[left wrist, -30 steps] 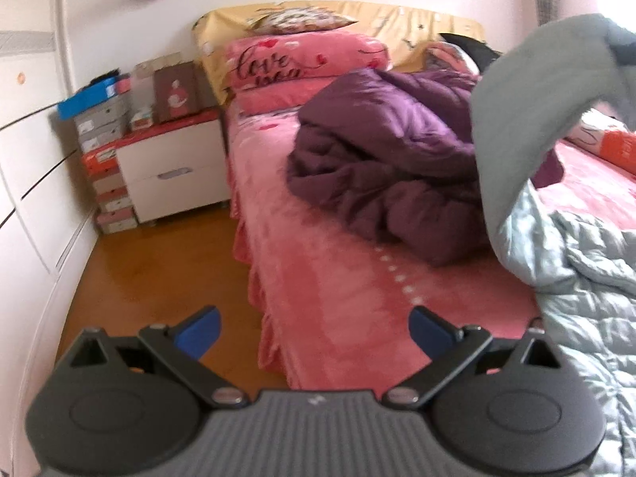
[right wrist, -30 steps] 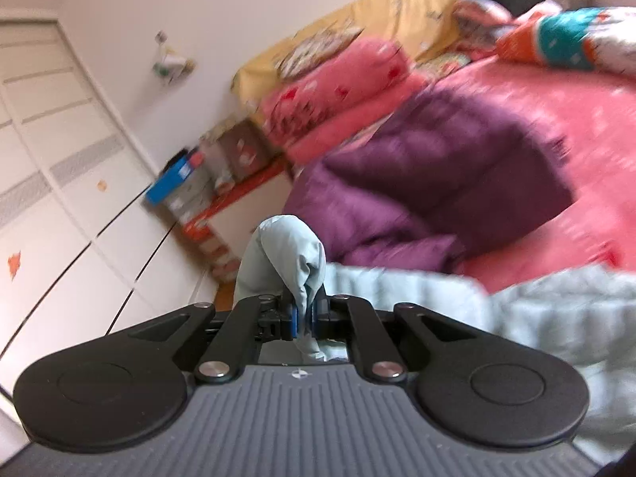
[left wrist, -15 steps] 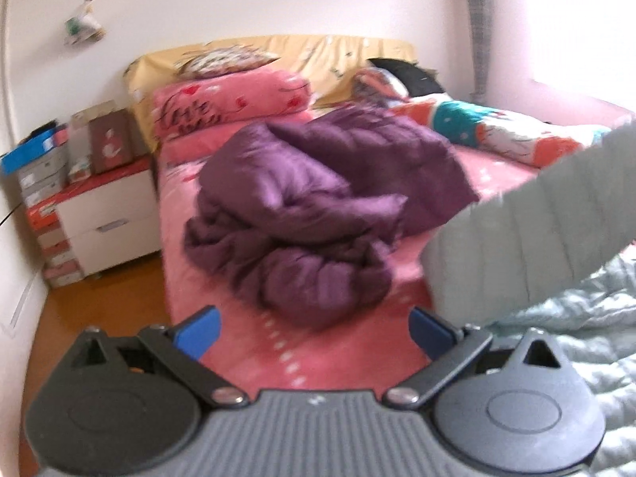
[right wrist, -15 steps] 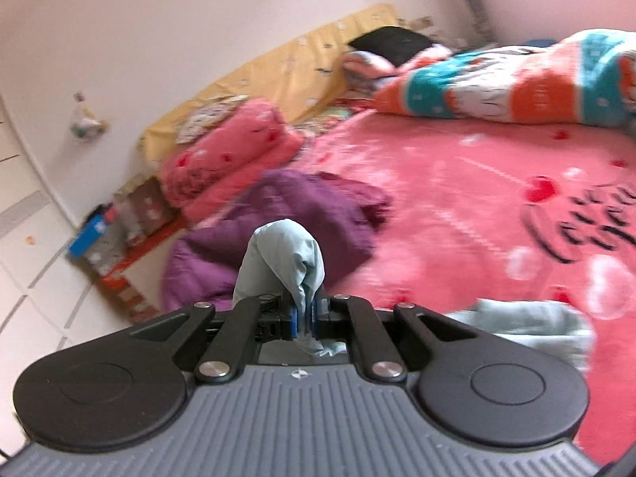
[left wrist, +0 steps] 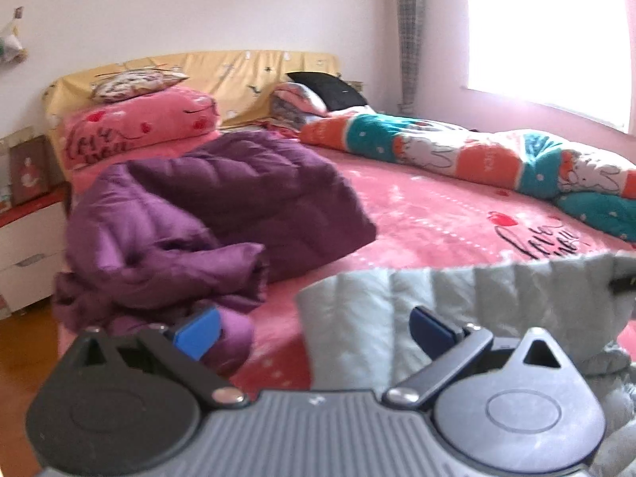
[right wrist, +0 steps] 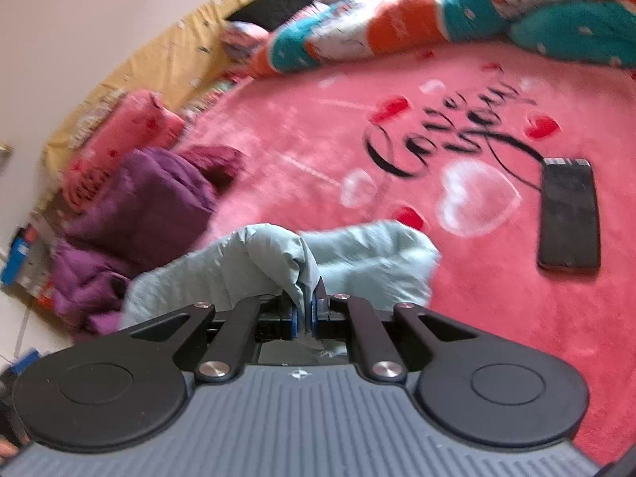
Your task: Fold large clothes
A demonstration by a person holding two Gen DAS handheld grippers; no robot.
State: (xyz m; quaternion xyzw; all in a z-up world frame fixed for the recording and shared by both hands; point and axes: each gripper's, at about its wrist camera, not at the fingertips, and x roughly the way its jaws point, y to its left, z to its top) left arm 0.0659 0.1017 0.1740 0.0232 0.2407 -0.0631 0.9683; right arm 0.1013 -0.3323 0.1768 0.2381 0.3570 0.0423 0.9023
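1. At the far left of the left wrist view, a white nightstand (left wrist: pixel 28 234) with a red top stands on a wooden floor (left wrist: pixel 24 342), against a pale wall (left wrist: pixel 198 4).
2. Right of it, the bed (left wrist: pixel 429 218) fills the frame, spread with a pink fleece cover printed with hearts and black script.
3. At the upper left of the bed, a pink pillow (left wrist: pixel 139 127) lies before a yellow headboard cover (left wrist: pixel 246 75).
4. A crumpled purple padded jacket (left wrist: pixel 206 214) lies on the left half of the bed.
5. A rolled orange, teal and white blanket (left wrist: pixel 477 155) runs along the upper right, below a bright window (left wrist: pixel 548 35).
6. The left hand-held gripper (left wrist: pixel 314 328) sits at the bottom centre, its blue pads wide apart and clasping nothing.
7. The pale grey-green quilted garment (left wrist: pixel 457 302) hangs across the lower right of that view, partly behind the right-hand pad.
8. In the right wrist view, the right hand-held gripper (right wrist: pixel 304 312) is clenched on a bunched fold of the same garment (right wrist: pixel 278 262), at lower centre above the pink cover.
9. A dark phone (right wrist: pixel 568 214) lies flat on the bed at the right of that frame, well apart from the garment.
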